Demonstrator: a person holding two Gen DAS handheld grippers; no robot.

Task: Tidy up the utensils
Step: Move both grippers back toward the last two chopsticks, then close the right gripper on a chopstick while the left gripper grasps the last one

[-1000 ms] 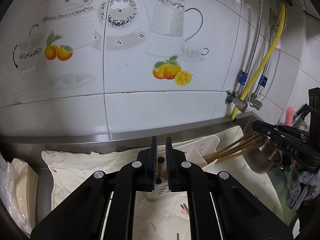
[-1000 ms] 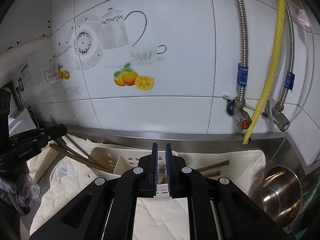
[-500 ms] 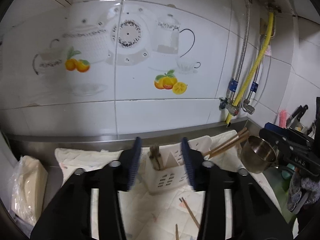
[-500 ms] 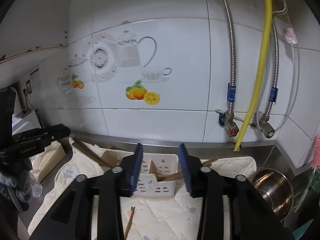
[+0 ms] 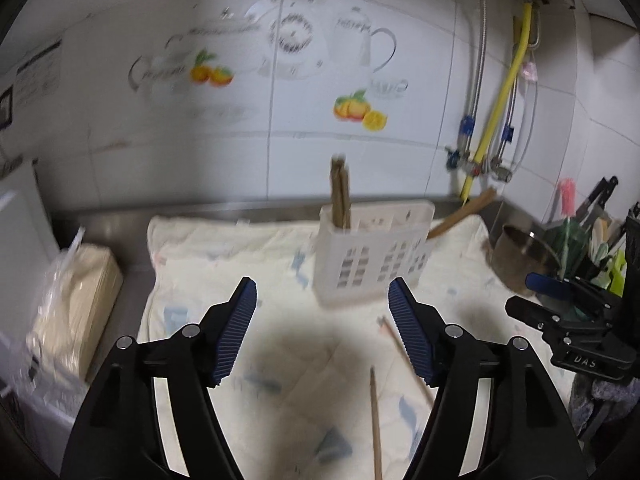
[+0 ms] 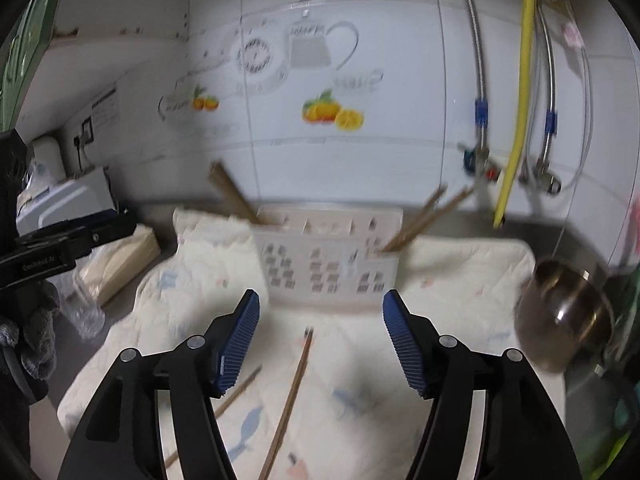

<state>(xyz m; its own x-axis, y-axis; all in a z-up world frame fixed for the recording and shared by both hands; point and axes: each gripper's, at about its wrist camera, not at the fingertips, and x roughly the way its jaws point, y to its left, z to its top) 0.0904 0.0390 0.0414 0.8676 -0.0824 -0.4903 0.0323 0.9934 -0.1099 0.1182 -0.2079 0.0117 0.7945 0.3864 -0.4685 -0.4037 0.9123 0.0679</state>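
A white slotted utensil holder [image 5: 372, 252] stands on a pale quilted cloth [image 5: 224, 248]; it also shows in the right wrist view [image 6: 328, 256]. Wooden chopsticks [image 5: 340, 192] stand in its left end and more chopsticks [image 6: 424, 216] lean out of its right end. Two loose chopsticks [image 5: 375, 420] lie on the cloth, also in the right wrist view [image 6: 288, 400]. My left gripper [image 5: 322, 332] is open and empty, in front of the holder. My right gripper [image 6: 320, 340] is open and empty above the loose chopsticks.
A steel pot [image 6: 564, 320] sits right of the cloth. A bagged stack of paper [image 5: 72, 304] lies at the left. A tiled wall with hoses and a yellow pipe [image 5: 496, 112] stands behind. A rack of kitchen tools [image 5: 588, 240] is at far right.
Both grippers opened from shut and pulled back from the holder. Chopsticks now stand in both ends of the holder, and the loose chopsticks on the cloth came into view.
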